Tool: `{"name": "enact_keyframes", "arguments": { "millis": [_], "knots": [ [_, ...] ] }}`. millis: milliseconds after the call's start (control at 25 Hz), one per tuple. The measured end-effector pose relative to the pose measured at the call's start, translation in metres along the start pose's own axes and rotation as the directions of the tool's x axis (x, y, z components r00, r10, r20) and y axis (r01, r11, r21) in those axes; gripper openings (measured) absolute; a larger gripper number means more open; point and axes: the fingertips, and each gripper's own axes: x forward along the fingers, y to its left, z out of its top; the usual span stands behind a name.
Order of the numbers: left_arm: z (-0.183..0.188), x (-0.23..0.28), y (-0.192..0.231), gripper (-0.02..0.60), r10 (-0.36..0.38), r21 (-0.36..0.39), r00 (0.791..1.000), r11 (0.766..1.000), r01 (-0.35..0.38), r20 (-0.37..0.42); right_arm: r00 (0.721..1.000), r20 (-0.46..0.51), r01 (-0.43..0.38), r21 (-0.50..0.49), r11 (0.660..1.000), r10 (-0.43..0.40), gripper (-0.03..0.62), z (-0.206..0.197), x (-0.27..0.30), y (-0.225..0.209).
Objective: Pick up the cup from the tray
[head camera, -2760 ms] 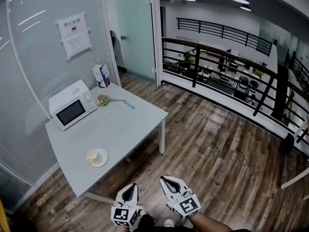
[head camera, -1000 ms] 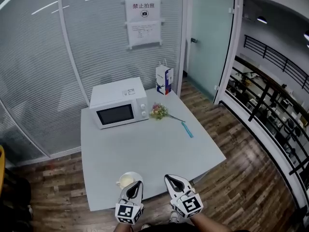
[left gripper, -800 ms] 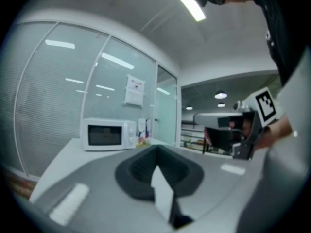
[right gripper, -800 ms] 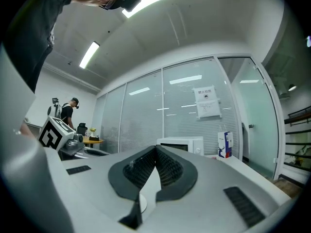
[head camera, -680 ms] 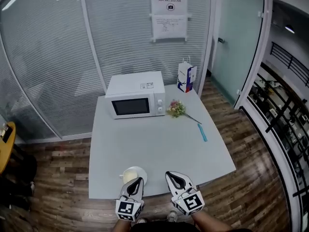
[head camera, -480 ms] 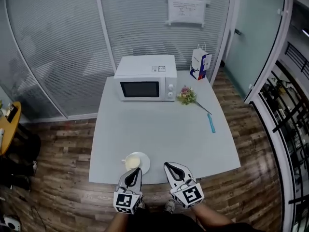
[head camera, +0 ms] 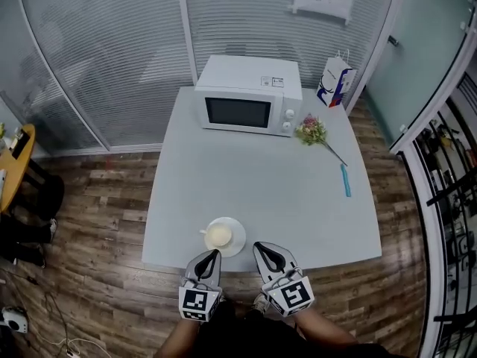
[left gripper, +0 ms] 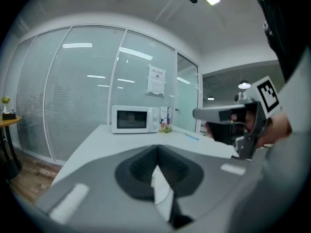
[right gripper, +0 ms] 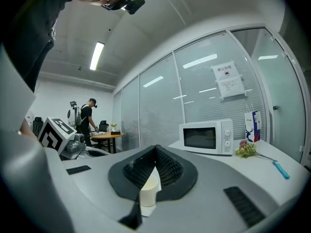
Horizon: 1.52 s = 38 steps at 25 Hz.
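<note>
Frosted glass walls are closing off the far side of a pale table that is standing on a wood floor. At the far edge a white microwave is sitting with its door facing me. A paper bag is standing upright just beyond its right end. Some flowers are lying near the microwave's right front corner, and a blue pen is lying apart from them toward the right edge. The cup is sitting upright on the round white tray, close to the table's near edge and left of the middle.

I am holding both grippers low at that near edge. The left gripper is pointing its tips at the near rim of the tray, just short of the cup. Its jaws are pressed together with nothing between them, and I cannot tell whether they are touching the tray. The right gripper is hanging just right of the tray, apart from the cup. Its jaws are also meeting at the tips and gripping nothing. In the right gripper view the cup is showing low through the gap behind the closed tips, beyond the jaws rather than in them. Far off in that view a person is standing by a desk.
</note>
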Motion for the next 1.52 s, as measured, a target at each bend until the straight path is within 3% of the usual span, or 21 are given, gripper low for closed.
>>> {"name": "enact_keyframes", "arguments": {
  "millis": [200,320,440,560,640,920,1520],
  "knots": [
    [-0.018,0.006,0.009,0.016,0.015,0.002,1.000,1.000,-0.015,-0.005,0.999,-0.037,0.004,0.005,1.000,-0.004,0.005,-0.015,0.008,0.005],
    [-0.036,0.012,0.016,0.212,0.045,-0.006,0.998,0.999,-0.046,-0.051,0.998,-0.064,0.005,0.012,1.000,-0.004,0.006,-0.027,0.010,0.008],
    [-0.057,0.019,0.020,0.301,0.062,-0.020,0.992,0.998,-0.064,-0.108,0.996,-0.090,0.004,0.018,1.000,-0.003,0.006,-0.038,0.011,0.010],
    [-0.083,0.031,0.015,0.394,0.017,-0.036,0.983,0.999,-0.024,-0.183,0.994,-0.114,0.002,0.024,1.000,0.001,0.005,-0.047,0.013,0.012],
    [-0.099,0.040,0.013,0.423,-0.006,-0.045,0.975,0.999,-0.004,-0.223,0.992,-0.123,0.000,0.024,1.000,0.003,0.005,-0.053,0.014,0.012],
    [-0.119,0.068,0.023,0.460,-0.016,-0.031,0.965,0.999,0.008,-0.261,0.987,-0.161,0.009,0.033,0.999,-0.003,0.005,-0.070,0.015,0.008],
    [-0.122,0.101,0.036,0.446,0.012,0.007,0.967,1.000,-0.010,-0.256,0.978,-0.207,0.048,0.096,0.994,-0.027,0.006,-0.094,0.022,-0.003]
  ]
}}
